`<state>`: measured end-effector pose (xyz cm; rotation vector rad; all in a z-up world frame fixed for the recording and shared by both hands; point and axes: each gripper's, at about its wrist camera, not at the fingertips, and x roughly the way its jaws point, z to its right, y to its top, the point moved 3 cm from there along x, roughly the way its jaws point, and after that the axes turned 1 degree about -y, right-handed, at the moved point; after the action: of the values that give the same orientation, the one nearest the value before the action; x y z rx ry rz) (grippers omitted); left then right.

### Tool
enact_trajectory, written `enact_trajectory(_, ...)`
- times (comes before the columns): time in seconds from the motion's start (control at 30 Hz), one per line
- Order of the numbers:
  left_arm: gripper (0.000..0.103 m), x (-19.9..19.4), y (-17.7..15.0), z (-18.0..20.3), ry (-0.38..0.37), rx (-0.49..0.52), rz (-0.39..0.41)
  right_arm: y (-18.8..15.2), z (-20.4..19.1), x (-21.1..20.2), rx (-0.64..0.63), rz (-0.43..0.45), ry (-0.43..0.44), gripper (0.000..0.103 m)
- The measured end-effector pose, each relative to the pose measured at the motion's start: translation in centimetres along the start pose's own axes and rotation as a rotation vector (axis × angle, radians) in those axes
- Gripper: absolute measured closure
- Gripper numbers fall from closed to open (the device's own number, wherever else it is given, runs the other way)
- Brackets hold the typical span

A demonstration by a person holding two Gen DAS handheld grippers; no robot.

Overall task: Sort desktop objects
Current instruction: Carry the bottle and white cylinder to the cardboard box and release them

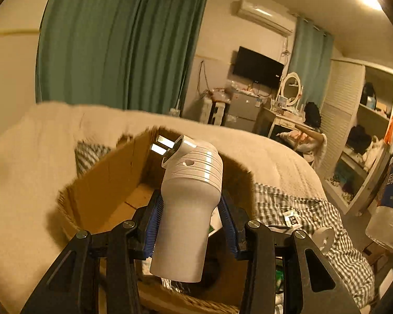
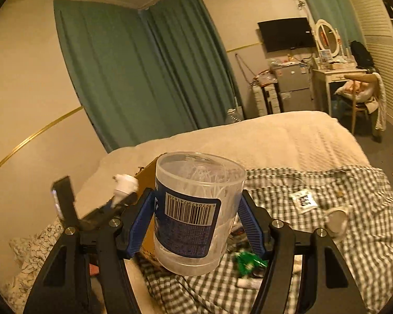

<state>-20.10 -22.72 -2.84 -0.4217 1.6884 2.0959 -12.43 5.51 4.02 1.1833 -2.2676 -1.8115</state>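
Observation:
My left gripper [image 1: 190, 218] is shut on a white plug adapter [image 1: 188, 209] with two metal prongs at its top, held upright above an open cardboard box [image 1: 102, 191] on the bed. In the right wrist view my right gripper [image 2: 196, 222] is shut on a clear plastic tub [image 2: 194, 217] with a blue barcode label, filled with white sticks. That tub shows at the right edge of the left wrist view [image 1: 390, 204]. The left gripper and the adapter [image 2: 124, 185] appear at the left of the right wrist view.
A checked cloth [image 2: 327, 235] covers the near part of the bed [image 2: 275, 141], with a white tape roll [image 2: 336, 221], a small white packet [image 2: 305, 200] and green wrappers [image 2: 249, 260] on it. Curtains, a desk and a chair stand beyond.

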Motion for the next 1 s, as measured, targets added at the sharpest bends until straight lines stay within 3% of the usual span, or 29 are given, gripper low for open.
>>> enact_trajectory(0.13,0.06,2.7,-1.1,-2.3,-0.01,-0.081,-0.014,-0.3,-1.4,3.8,-0.035,-0.01,0.019,0.04)
enact_trajectory(0.37,0.06,1.4,-2.4,-1.5,-0.05,0.012,0.074,-1.8,-4.0,10.2,-0.064,-0.014,0.082,0.04)
enact_trajectory(0.47,0.058,-0.2,-2.3,-1.8,-0.012,0.03,0.125,-2.4,-4.6,12.5,-0.075,-0.013,0.097,0.04)
enact_trajectory(0.5,0.054,-0.5,-2.4,-2.0,-0.008,0.026,0.139,-2.6,-4.9,13.0,-0.083,-0.017,0.097,0.04)
enact_trajectory(0.53,0.038,-1.0,-2.4,-2.3,-0.025,0.016,0.156,-2.8,-5.1,13.4,-0.088,-0.013,0.095,0.036)
enact_trajectory(0.57,0.012,-1.3,-2.4,-2.4,-0.037,0.008,0.163,-2.8,-5.3,13.8,-0.09,-0.012,0.095,0.028)
enact_trajectory(0.6,0.001,-1.6,-2.4,-2.6,-0.039,-0.003,0.179,-2.9,-5.5,13.9,-0.088,0.007,0.085,0.011)
enact_trajectory(0.63,0.0,-2.1,-2.4,-2.9,-0.03,-0.014,0.206,-2.9,-5.5,13.8,-0.088,0.025,0.08,0.007)
enact_trajectory(0.87,0.0,-2.6,-2.4,-2.9,-0.09,-0.018,0.2,-2.6,-2.5,10.4,-0.046,0.055,-0.03,0.007)
enact_trajectory(1.0,0.0,-2.8,-2.4,-1.2,-0.134,0.024,0.17,-2.9,2.4,5.5,0.007,0.078,-0.197,0.007)
